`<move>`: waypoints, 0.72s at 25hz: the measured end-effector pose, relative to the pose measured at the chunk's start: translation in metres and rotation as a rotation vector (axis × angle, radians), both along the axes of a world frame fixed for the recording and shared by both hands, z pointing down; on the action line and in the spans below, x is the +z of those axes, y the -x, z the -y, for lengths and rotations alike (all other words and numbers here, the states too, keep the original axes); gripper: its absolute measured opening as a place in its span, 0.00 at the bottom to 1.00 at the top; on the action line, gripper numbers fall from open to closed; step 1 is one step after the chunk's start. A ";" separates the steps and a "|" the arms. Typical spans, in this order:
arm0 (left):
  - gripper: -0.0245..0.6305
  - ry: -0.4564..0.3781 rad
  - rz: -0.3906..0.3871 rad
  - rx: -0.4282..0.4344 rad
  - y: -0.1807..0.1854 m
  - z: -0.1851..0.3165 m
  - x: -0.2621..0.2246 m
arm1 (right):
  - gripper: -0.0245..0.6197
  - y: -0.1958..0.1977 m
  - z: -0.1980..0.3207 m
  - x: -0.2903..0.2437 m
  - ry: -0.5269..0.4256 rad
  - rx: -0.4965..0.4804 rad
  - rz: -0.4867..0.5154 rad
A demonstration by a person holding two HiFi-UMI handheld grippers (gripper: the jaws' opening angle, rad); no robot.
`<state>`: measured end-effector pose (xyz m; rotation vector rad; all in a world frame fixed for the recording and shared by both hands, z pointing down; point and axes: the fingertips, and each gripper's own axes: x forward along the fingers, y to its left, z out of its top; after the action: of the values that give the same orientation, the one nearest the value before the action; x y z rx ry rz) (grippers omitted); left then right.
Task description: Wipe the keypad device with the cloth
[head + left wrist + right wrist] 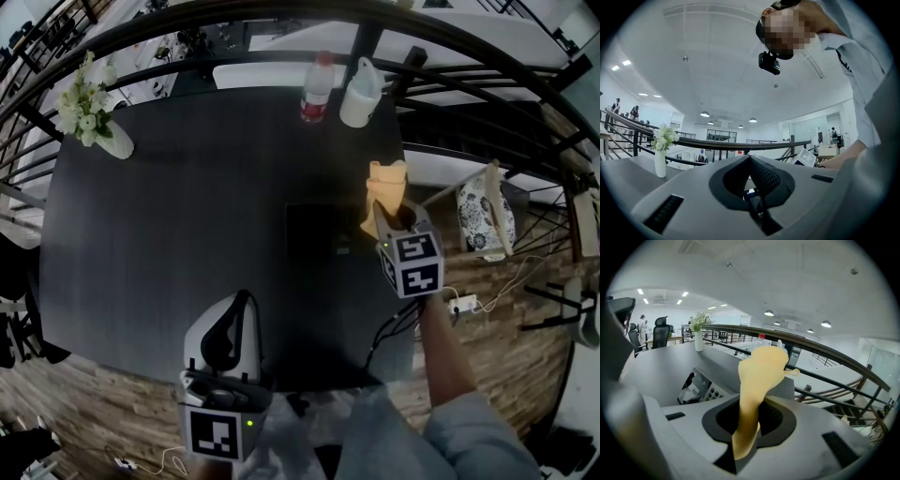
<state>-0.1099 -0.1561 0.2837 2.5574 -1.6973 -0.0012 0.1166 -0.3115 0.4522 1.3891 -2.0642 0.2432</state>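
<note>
In the head view the dark table (pixel 169 234) lies bare ahead and to the left of both grippers. Its near edge runs under the left gripper (pixel 241 302) and its right edge passes just beside the right gripper (pixel 388 221). A flower vase (pixel 101 127) stands at the far left corner, and a bottle (pixel 318 89) and a white jug (pixel 362 94) stand at the far edge by the railing (pixel 281 19). The person's right forearm (pixel 445 342) reaches forward, the gripper carrying a yellow cloth (pixel 386 189) that stands up out of its tips. The keypad device (pixel 323 232) is a faint dark slab on the table just left of that gripper. In the left gripper view the jaws are pressed together with nothing between them. They are tilted upward toward the ceiling, and the vase is off to their left. In the right gripper view the jaws pinch the cloth, which rises bunched and soft. The keypad device sits ahead and left of the jaws, its face angled with rows of small round buttons.
</note>
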 end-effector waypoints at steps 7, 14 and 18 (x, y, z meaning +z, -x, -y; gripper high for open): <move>0.06 0.005 0.006 0.008 -0.004 -0.001 0.002 | 0.15 0.014 -0.025 0.023 0.054 -0.031 0.033; 0.06 0.019 0.014 0.010 -0.005 -0.003 0.006 | 0.15 0.015 -0.051 0.048 0.117 0.000 0.060; 0.06 0.029 0.020 0.012 -0.005 -0.004 0.009 | 0.15 0.017 -0.067 0.063 0.158 0.027 0.089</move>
<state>-0.1051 -0.1518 0.2930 2.5547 -1.6764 0.0496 0.0995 -0.2447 0.5154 1.3320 -2.0507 0.4772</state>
